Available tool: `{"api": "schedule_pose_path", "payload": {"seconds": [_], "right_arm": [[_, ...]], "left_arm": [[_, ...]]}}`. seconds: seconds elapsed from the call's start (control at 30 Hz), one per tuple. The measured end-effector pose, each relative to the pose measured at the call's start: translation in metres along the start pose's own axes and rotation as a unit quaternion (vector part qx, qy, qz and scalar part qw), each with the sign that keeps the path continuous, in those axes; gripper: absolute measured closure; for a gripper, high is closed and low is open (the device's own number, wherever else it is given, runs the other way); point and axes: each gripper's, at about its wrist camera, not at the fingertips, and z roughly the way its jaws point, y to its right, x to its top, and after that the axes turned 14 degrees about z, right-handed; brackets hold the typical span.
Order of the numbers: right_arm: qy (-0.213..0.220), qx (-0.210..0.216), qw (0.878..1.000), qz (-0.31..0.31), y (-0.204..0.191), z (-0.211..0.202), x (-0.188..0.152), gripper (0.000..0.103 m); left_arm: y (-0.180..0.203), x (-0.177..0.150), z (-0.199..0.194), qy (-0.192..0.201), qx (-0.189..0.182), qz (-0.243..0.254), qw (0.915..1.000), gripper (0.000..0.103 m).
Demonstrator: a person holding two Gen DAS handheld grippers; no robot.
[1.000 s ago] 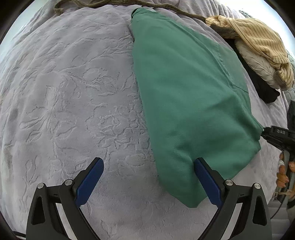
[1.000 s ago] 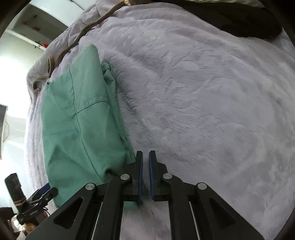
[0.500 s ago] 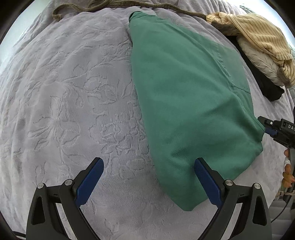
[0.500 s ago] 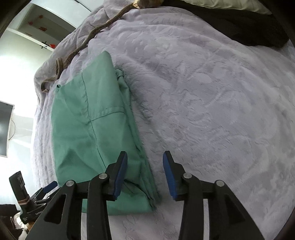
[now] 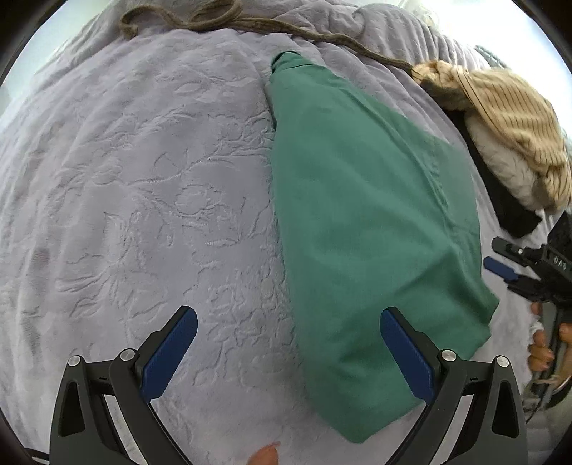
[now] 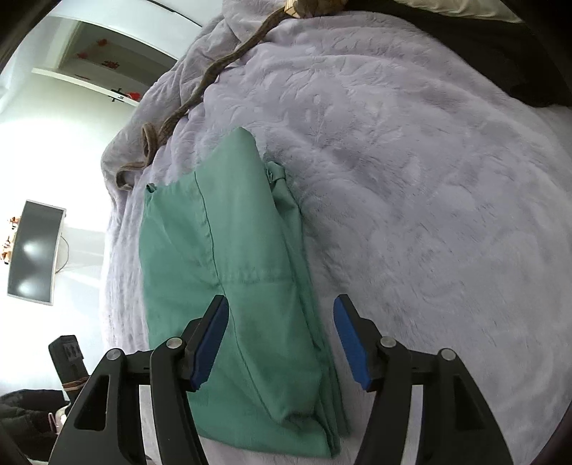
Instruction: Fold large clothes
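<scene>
one green garment (image 5: 361, 229) lies folded into a long, flat stack on the lavender bedspread (image 5: 143, 200), which has a raised leaf-and-flower pattern. in the right wrist view the layered edges of the fold show along the garment's right side, and one seam line runs down its length with a second crossing it.

there are two grippers. the left gripper (image 5: 286, 354) hangs above the bed with its two blue-padded fingers (image 5: 168, 354) spread wide and nothing between them; one finger is over bare bedspread, the other over the near corner of the garment. the right gripper (image 6: 280, 339) has just been opening its jaws, and its two fingers (image 6: 211, 343) now stand apart over the near end of the garment, clear of the cloth. in the left wrist view it shows at the right edge, just beside the garment, with a person's fingers wrapped round its handle.

near the far right of the bed sits one pile of other clothes: a tan striped piece (image 5: 507, 118) on top, a cream quilted one and a black one beneath. one brown braided cord (image 5: 228, 21) trails along the far edge of the bedspread. one dark monitor (image 6: 34, 250) stands beyond the bed.
</scene>
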Motion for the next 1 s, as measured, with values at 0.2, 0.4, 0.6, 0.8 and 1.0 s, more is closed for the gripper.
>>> {"api": "schedule_pose_path", "payload": {"seconds": [0.2,0.4,0.6,0.8,1.0], "right_arm": [[-0.032,0.027,0.999,0.017,0.004,0.021,0.014,0.038],[-0.065,0.056,0.996,0.029,0.001,0.049,0.025,0.037],[-0.083,0.063,0.994,0.024,-0.007,0.073,0.037,0.032],[-0.097,0.075,0.992,0.029,-0.012,0.087,0.050,0.032],[-0.121,0.102,0.986,-0.046,-0.046,0.087,0.046,0.030]], "left_arm": [[-0.002,0.003,0.020,-0.021,-0.032,-0.010,0.9992,0.001],[-0.007,0.005,0.032,-0.018,-0.072,-0.040,0.9965,0.001],[-0.001,0.009,0.046,-0.024,-0.100,-0.039,0.9939,0.001],[0.010,0.016,0.064,-0.033,-0.133,-0.035,0.9899,0.001],[0.019,0.021,0.072,-0.039,-0.118,-0.031,0.9917,0.001]]}}
